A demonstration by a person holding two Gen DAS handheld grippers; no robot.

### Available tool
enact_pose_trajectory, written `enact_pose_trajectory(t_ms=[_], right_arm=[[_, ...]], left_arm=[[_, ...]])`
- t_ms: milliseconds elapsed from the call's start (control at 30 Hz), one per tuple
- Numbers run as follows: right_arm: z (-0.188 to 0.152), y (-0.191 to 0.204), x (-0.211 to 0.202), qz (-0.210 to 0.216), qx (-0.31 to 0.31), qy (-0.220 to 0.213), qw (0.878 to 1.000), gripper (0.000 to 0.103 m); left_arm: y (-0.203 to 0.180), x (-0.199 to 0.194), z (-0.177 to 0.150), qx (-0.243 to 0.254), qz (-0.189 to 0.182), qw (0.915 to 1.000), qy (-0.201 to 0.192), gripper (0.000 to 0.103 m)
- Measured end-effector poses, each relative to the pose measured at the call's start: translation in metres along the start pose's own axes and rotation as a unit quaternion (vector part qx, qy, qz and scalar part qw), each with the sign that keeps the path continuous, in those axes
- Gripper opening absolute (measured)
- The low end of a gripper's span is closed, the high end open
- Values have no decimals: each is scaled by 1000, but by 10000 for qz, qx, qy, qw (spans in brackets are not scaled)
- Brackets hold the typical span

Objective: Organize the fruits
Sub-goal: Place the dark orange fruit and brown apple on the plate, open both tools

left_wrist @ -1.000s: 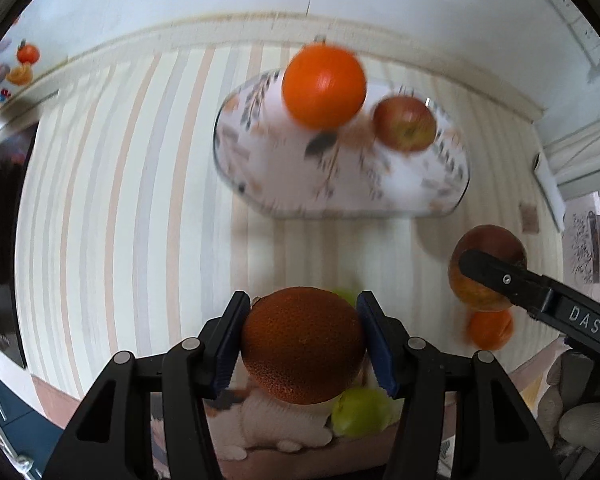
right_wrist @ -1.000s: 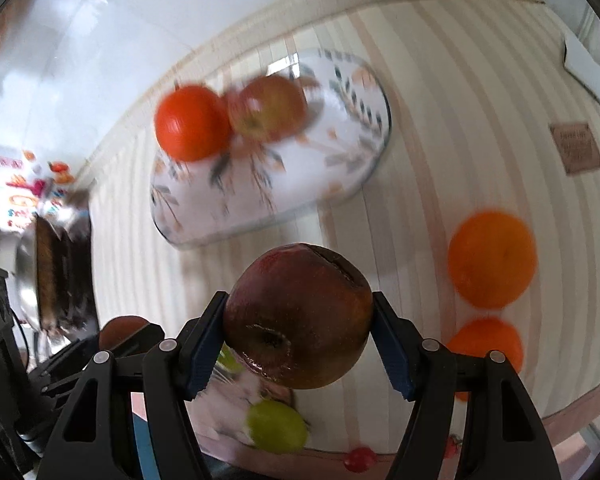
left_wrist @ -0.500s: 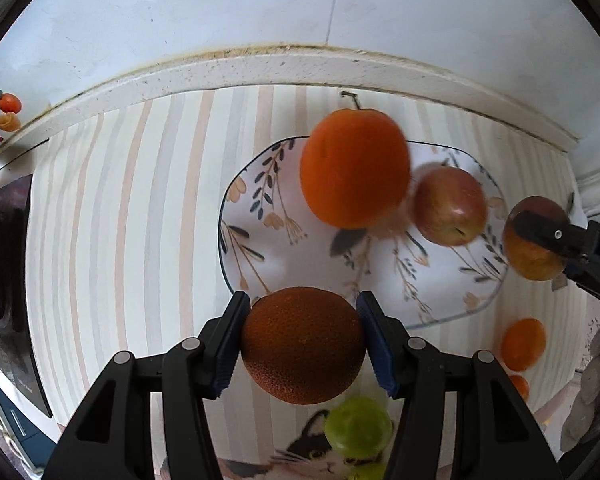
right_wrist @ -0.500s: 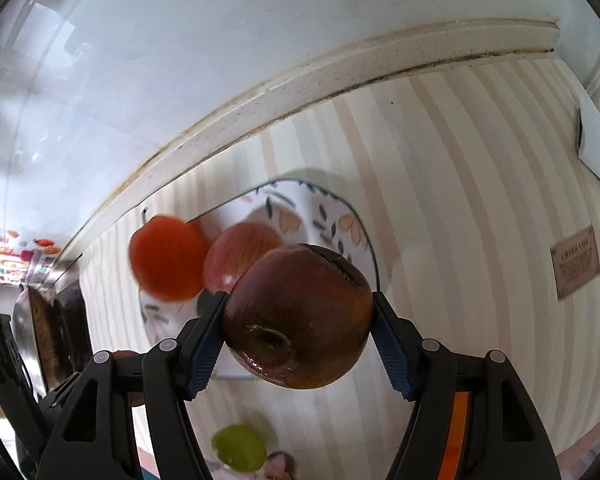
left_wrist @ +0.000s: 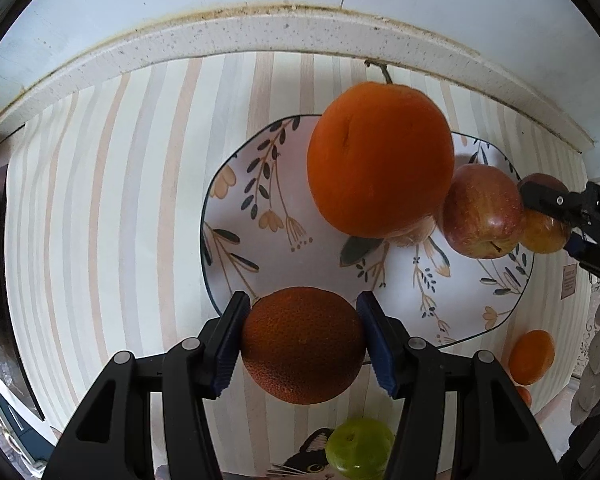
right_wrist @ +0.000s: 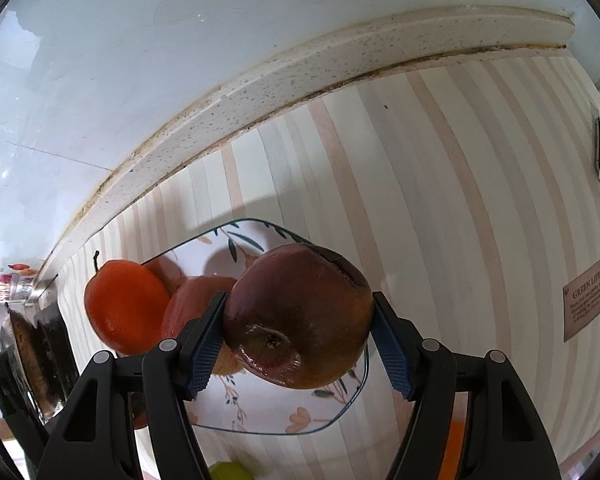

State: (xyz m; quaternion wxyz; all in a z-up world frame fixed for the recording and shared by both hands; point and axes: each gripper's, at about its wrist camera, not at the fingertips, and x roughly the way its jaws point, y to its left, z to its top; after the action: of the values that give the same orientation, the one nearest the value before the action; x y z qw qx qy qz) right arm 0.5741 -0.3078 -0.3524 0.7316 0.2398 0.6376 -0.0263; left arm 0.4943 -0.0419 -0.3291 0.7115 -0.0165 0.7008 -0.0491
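Two fruits are held above the floral plate [left_wrist: 236,240], two more already on it.
A dark orange [left_wrist: 302,344] is clamped in the left claw [left_wrist: 302,346], a bruised apple [right_wrist: 298,320] in the right claw [right_wrist: 300,334]; a green fruit [left_wrist: 360,448] and small oranges [left_wrist: 531,357] are left near the table's front edge, partly cut off.

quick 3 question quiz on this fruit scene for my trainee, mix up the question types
1. True or false: the left gripper is empty.
2. Which fruit does the right gripper hold? A) green fruit B) dark red apple C) banana
3. Fill in: the big orange and red apple sit on the floral ____.

Key:
1. False; it is shut on a dark orange.
2. B, the dark red apple.
3. plate.
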Motion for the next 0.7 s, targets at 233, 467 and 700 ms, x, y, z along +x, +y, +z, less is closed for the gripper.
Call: enact_pose_trajectory(t_ms=[233,467,700], right_arm=[[6,9,4,-62,-98,12,9999,74],[9,10,2,-55,-122,77,9999,82],[-4,10,-16,-252,-370,-9,9990,89]], left_arm=[[1,14,5,-56,49,9998,158,54],[8,13,10,-215,-202,9995,114,63],[7,-8,13,-130,-170,9997,-116,88]])
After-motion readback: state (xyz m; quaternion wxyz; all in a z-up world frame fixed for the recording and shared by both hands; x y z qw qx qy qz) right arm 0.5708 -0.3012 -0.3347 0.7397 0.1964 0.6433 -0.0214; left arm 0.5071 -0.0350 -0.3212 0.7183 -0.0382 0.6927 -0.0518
